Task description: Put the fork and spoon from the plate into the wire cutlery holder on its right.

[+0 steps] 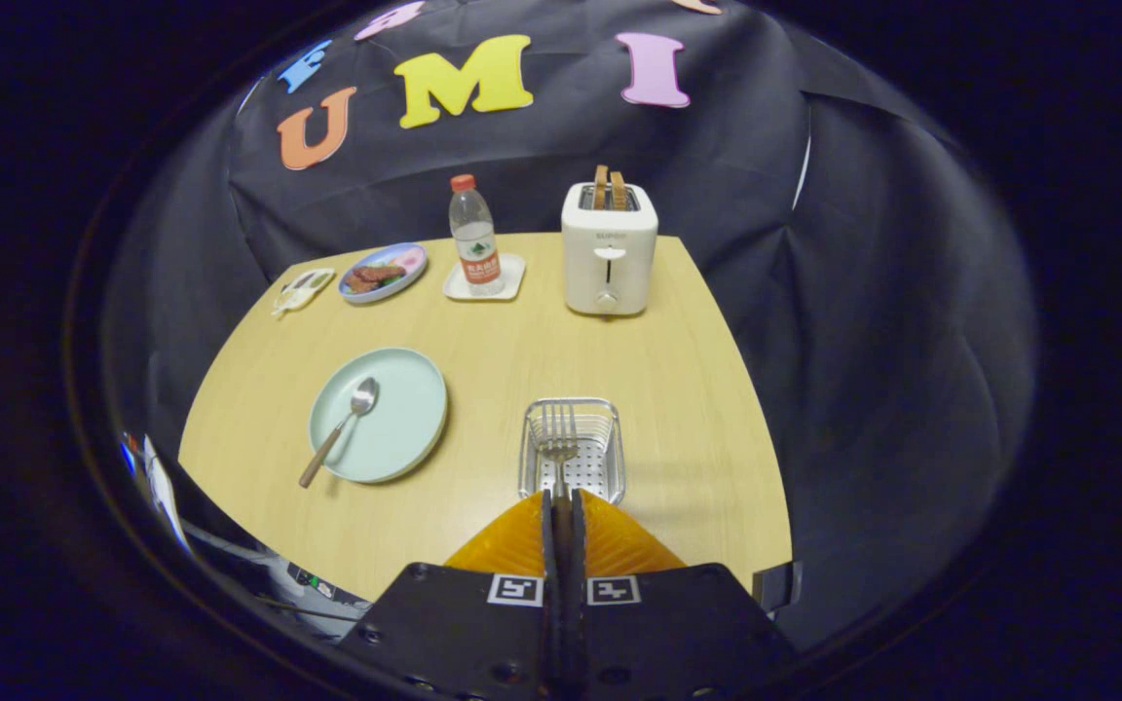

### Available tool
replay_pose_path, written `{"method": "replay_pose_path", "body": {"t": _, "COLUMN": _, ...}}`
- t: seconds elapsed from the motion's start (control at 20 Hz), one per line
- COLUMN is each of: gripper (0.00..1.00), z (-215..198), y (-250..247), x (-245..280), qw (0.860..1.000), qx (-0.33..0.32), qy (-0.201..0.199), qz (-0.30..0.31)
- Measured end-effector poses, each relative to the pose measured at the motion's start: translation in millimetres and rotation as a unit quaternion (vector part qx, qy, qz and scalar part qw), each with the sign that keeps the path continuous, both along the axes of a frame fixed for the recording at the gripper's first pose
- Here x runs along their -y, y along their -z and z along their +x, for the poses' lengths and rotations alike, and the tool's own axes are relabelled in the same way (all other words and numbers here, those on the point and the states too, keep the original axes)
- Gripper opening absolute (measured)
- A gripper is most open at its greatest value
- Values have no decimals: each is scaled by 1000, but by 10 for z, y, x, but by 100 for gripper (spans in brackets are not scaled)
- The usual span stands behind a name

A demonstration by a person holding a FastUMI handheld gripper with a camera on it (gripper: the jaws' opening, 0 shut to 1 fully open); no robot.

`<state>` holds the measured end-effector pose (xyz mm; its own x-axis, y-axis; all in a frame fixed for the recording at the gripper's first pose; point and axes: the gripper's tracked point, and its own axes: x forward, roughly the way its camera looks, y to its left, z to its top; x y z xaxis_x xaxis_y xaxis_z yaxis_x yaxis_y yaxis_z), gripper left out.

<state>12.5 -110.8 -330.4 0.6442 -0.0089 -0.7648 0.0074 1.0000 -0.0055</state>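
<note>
My gripper [561, 498] is shut on the fork [558, 440], holding its handle so the tines point forward. The fork's head hangs over the wire cutlery holder [608, 419], which stands just ahead of my fingers. To the holder's left lies a pale green plate [405, 428] with a spoon [342, 426] on it. The spoon's bowl rests near the plate's middle and its wooden handle sticks out over the plate's near left rim.
At the back of the wooden table [678, 370] stand a white toaster [610, 248] with two slices in it, a water bottle [474, 234] on a small white tray, a blue plate of food [383, 272] and a small white dish [303, 289].
</note>
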Motion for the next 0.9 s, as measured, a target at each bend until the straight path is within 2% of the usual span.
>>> {"method": "replay_pose_path", "body": {"t": 0.15, "gripper": 2, "z": -3, "y": 82, "x": -50, "qw": 999, "qx": -42, "qy": 3, "qz": 30}}
{"method": "replay_pose_path", "body": {"t": 0.25, "gripper": 5, "z": 24, "y": 102, "x": -40, "qw": 998, "qx": -57, "qy": 3, "qz": 26}}
{"method": "replay_pose_path", "body": {"t": 0.5, "gripper": 8, "z": 198, "y": -9, "x": -34, "qw": 999, "qx": -36, "qy": -3, "qz": 10}}
{"method": "replay_pose_path", "body": {"t": 0.55, "gripper": 15, "z": 195, "y": -35, "x": -61, "qw": 999, "qx": -31, "qy": -7, "qz": 7}}
{"method": "replay_pose_path", "body": {"t": 0.7, "gripper": 27, "z": 225, "y": -116, "x": -189, "qw": 1000, "qx": -14, "qy": -19, "qz": 3}}
{"method": "replay_pose_path", "body": {"t": 0.75, "gripper": 36, "z": 249, "y": -139, "x": -223, "qw": 1000, "qx": -3, "qy": -19, "qz": 0}}
{"method": "replay_pose_path", "body": {"t": 0.9, "gripper": 49, "z": 277, "y": -189, "x": -444, "qw": 999, "qx": 20, "qy": -31, "qz": 6}}
